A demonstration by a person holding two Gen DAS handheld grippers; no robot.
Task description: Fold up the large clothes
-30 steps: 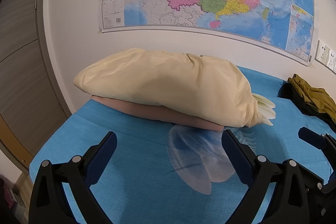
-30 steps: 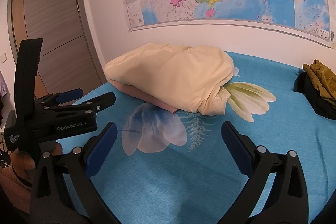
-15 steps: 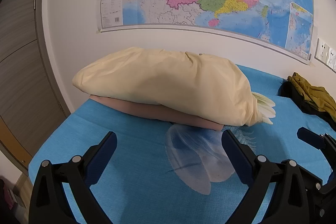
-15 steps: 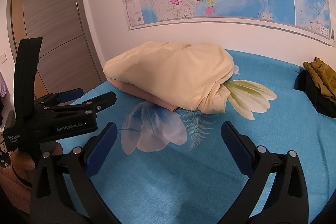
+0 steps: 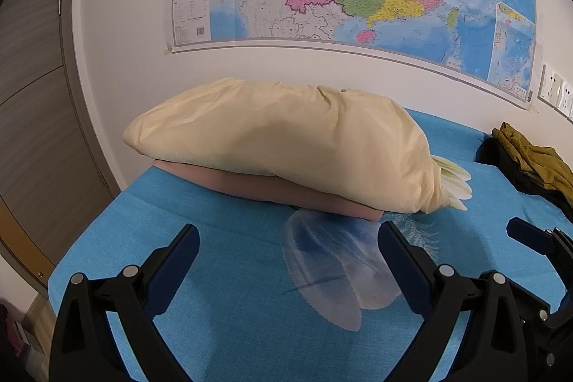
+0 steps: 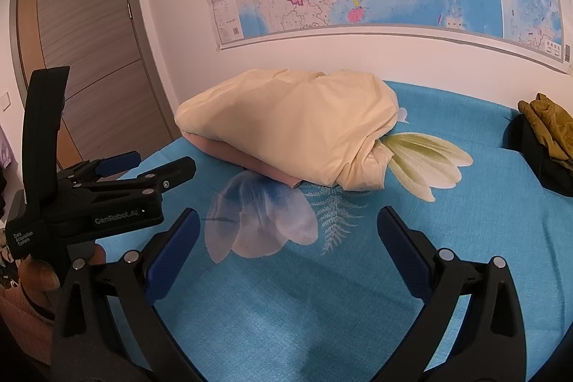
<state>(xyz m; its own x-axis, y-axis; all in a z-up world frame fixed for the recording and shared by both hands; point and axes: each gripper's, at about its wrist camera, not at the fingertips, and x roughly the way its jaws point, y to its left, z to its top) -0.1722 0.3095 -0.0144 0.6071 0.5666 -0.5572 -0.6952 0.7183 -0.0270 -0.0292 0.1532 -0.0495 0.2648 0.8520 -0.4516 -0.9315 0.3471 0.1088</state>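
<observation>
Holding both grippers, left (image 5: 286, 260) and right (image 6: 286, 240), spread and empty; clothes (image 6: 548, 127) look soft, limp: I pinch an edge.

A turquoise bed sheet (image 6: 358, 292) printed with pale petals and fern is being shown; on it, a cream pillow (image 6: 293, 127) over pink (image 5: 286, 194).

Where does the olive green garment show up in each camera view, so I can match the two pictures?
Left wrist view: olive green garment at the right edge, on a dark item, on the bed.
Right wrist view: same garment at the far right edge, upper middle.
Shared landmark: the cream pillow under the wall map.
</observation>
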